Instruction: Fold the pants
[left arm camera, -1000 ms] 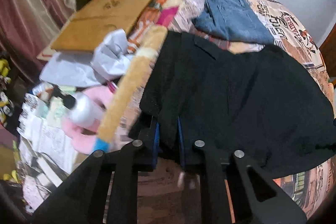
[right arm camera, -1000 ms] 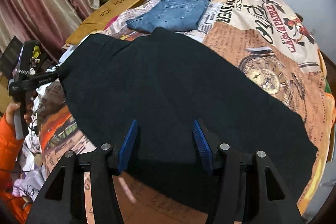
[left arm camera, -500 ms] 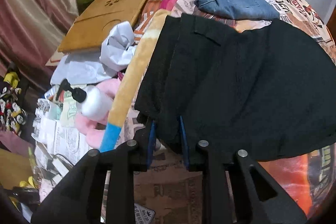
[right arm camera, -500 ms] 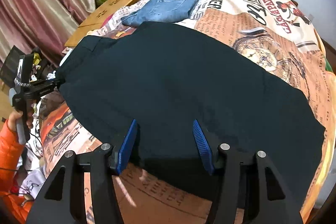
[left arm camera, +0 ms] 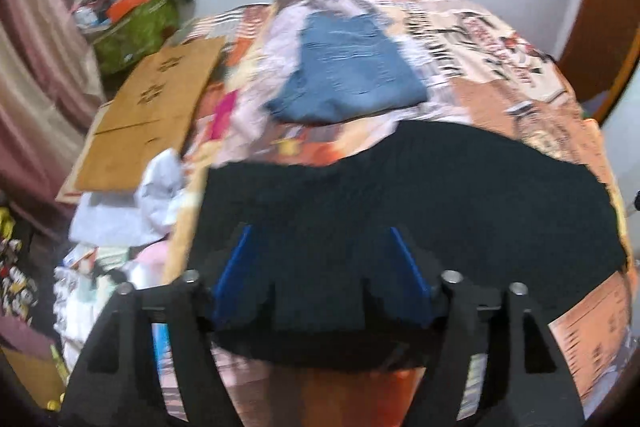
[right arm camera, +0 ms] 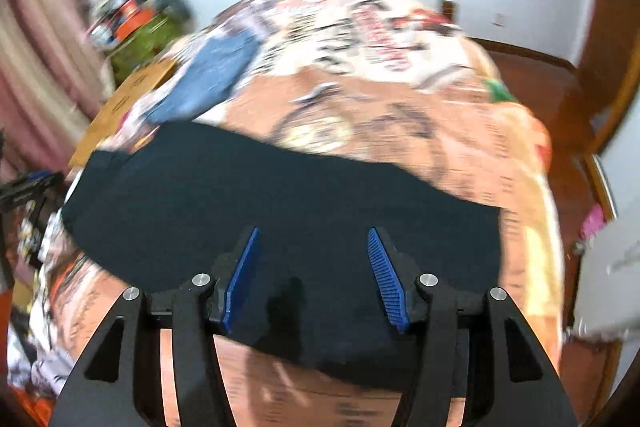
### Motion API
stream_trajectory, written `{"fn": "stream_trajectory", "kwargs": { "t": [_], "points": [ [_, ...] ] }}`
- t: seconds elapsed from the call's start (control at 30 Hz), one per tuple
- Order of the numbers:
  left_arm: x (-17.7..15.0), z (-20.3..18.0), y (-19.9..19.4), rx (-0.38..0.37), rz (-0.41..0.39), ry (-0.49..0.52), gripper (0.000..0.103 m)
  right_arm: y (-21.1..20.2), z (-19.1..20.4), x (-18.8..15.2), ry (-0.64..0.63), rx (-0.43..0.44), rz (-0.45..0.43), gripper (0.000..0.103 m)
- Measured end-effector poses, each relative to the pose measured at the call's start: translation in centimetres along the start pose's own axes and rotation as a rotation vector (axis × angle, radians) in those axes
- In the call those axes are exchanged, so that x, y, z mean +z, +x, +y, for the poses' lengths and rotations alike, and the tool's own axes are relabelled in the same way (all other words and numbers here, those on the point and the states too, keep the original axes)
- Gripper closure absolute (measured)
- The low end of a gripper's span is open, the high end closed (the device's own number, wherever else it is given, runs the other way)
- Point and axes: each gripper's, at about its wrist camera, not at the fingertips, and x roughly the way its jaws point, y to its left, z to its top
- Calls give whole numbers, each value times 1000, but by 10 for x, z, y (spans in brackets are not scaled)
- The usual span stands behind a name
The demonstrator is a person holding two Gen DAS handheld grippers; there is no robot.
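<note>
The black pants (left arm camera: 400,211) lie folded flat across the near part of the printed bedspread (left arm camera: 500,67), and they show in the right wrist view too (right arm camera: 280,195). My left gripper (left arm camera: 320,231) is open and empty, its blue pads spread above the pants' near left end. My right gripper (right arm camera: 314,231) is open and empty above the pants' near edge. Both views are motion-blurred.
Folded blue jeans (left arm camera: 348,67) lie on the bed beyond the black pants, also in the right wrist view (right arm camera: 208,79). A cardboard sheet (left arm camera: 148,119), white crumpled cloth (left arm camera: 160,183) and clutter sit left of the bed. A wooden door (right arm camera: 616,47) stands at right.
My left gripper has opened and let go of the pants' left end, which now lies on the bed. Both grippers have tilted up and drawn back.
</note>
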Motion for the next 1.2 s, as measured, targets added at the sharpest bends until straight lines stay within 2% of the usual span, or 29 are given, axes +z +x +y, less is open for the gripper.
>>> {"fn": "stream_trajectory", "kwargs": {
  "t": [0.17,0.4,0.5,0.77,0.93,0.97,1.0,1.07,1.2],
  "points": [
    [14,-53,28,-80,80,29,28,1,-60,-15,101,-71,16,51],
    [2,-108,67,-140,203,87,27,24,-112,-28,236,-50,45,51],
    [-4,-114,71,-117,182,81,18,34,-119,-25,252,-35,38,51],
    [-4,-106,79,-136,205,32,9,72,-133,-15,252,-14,58,52],
    [-6,-109,78,-124,194,33,9,80,-137,-21,245,-24,71,62],
    [-6,-110,78,-122,193,39,9,80,-137,-22,240,-31,70,66],
    [-6,-111,78,-119,192,45,9,80,-137,-23,237,-34,66,75],
    [-6,-112,78,-116,191,48,9,82,-138,-25,239,-20,67,78],
    [-6,-112,78,-113,187,46,9,84,-129,-23,192,-45,65,86]
  ]
}}
